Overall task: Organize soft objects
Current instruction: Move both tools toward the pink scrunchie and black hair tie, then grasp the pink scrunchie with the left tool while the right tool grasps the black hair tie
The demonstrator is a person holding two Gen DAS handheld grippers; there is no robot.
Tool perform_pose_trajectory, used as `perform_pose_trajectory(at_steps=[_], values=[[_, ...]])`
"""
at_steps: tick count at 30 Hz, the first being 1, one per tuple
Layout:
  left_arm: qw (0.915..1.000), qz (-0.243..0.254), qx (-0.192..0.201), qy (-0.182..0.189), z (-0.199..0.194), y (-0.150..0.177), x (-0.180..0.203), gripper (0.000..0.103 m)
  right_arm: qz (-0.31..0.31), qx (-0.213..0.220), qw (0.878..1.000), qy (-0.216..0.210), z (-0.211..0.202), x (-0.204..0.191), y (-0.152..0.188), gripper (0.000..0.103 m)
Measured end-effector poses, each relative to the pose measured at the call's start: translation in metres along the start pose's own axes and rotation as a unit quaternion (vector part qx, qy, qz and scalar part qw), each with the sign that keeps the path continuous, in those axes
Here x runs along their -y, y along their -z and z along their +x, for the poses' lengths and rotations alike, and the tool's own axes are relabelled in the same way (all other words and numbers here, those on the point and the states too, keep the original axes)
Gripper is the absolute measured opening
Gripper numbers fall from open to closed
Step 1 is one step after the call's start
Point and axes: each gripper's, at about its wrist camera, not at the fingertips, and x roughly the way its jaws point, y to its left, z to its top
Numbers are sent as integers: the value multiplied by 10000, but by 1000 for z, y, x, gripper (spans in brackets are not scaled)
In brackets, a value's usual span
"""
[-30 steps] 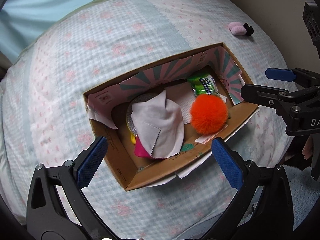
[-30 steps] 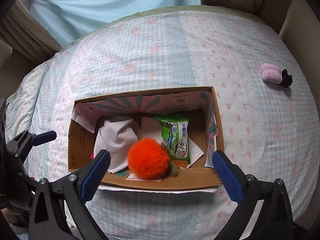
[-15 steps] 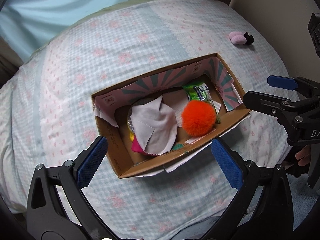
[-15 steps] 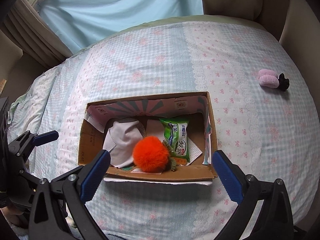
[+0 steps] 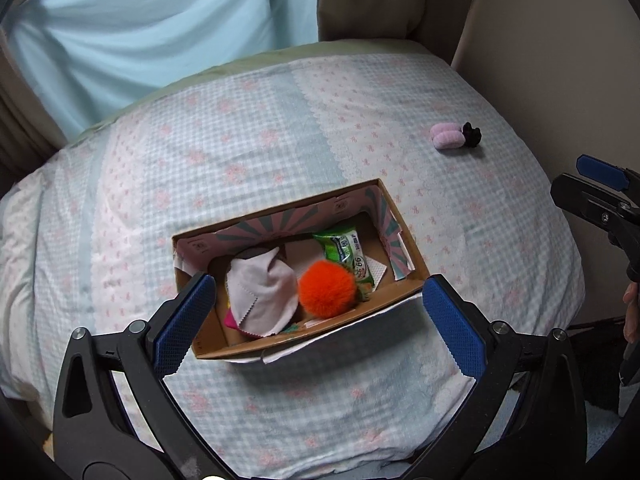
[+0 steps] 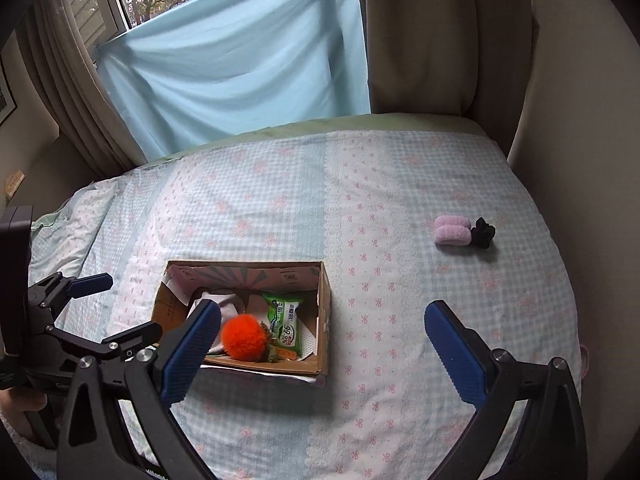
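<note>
A cardboard box (image 5: 408,280) (image 6: 325,320) lies on the bed. In it are an orange pompom (image 5: 327,289) (image 6: 243,339), a pale grey cloth (image 5: 262,300), a green wipes packet (image 5: 349,254) (image 6: 287,326) and something pink under the cloth. A pink fuzzy item (image 5: 448,138) (image 6: 452,231) with a black piece beside it lies on the bed at the far right. My left gripper (image 5: 320,324) is open and empty, held above the box's near side. My right gripper (image 6: 324,354) is open and empty, right of the box.
The bed has a checked blue and pink cover (image 6: 280,200). A light blue curtain (image 6: 232,72) and beige drapes hang behind it. A wall (image 5: 560,60) runs along the bed's right side. The right gripper shows at the right edge of the left wrist view (image 5: 600,200).
Both grippers have pulled back and up from the box, so more of the bed and curtain shows. The things in the box have not moved.
</note>
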Motion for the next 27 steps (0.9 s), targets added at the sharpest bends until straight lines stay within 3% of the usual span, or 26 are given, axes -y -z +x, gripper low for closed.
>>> perform_pose_trajectory(at_steps=[8, 13, 21, 27], values=[[9994, -279, 166, 149, 3, -47, 68, 103, -309, 113, 9995, -17, -26, 80, -19, 102], [9989, -377, 184, 190, 27, -88, 117, 103, -596, 128, 9980, 138, -16, 142, -34, 102], [9968, -702, -263, 286, 124, -151, 179, 103, -1097, -65, 9939, 6, 56, 246, -51, 102], [9935, -807, -730, 326, 216, -192, 210, 103, -1653, -242, 9857, -204, 138, 288, -54, 102]])
